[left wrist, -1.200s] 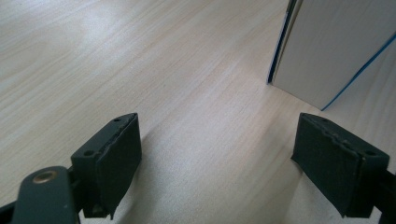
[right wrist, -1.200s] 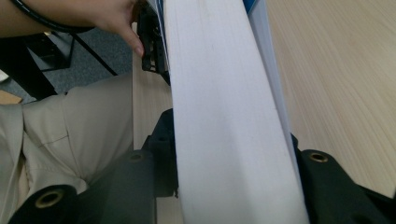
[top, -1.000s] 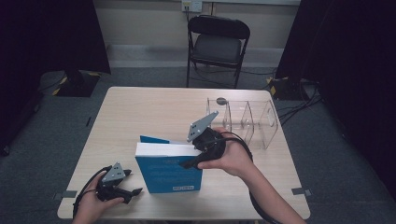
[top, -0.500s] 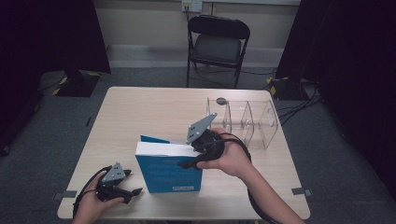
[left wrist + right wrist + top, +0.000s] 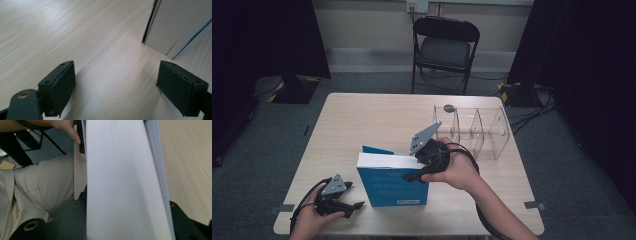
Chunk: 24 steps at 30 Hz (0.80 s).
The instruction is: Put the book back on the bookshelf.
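1. Presently standing upright on the worktop, near its front edge: blue book, page block up, cover toward the person.
2. Clamped across the book's top right corner: right tool, both sides hard against the page block, having just closed further; grip at the top probably meant to keep the book from toppling.
3. Resting at the front left corner, apart from the book: left tool, spread wide with nothing but bare wood between; likely kept ready to steady the near cover.
4. Waiting behind at the right: clear divided rack, a likely slot for the book.
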Tool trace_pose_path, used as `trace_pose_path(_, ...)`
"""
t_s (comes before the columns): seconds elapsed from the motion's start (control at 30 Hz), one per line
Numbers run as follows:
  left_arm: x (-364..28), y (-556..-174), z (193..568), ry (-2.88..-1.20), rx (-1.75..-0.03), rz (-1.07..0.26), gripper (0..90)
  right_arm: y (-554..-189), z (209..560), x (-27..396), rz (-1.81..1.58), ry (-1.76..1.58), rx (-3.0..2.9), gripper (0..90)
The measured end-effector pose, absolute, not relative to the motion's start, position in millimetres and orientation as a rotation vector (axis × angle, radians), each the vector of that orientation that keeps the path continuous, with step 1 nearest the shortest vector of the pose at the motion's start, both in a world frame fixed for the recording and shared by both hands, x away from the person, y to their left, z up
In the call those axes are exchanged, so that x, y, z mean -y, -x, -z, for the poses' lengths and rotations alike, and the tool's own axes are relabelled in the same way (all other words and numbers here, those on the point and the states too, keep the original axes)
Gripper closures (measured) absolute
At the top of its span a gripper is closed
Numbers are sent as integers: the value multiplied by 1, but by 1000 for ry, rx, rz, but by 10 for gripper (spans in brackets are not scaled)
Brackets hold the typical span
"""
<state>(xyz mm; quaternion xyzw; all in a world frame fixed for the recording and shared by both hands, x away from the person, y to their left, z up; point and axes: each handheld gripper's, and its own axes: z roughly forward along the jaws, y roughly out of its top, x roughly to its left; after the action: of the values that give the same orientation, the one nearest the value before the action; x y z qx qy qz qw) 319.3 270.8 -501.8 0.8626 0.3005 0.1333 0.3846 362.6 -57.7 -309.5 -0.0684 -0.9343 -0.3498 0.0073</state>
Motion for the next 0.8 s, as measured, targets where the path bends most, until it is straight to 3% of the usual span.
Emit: trace_pose_path(0.8,-271,-320,502,-2199,-766,-335,151,-354,310,57,1143,355,2967,623)
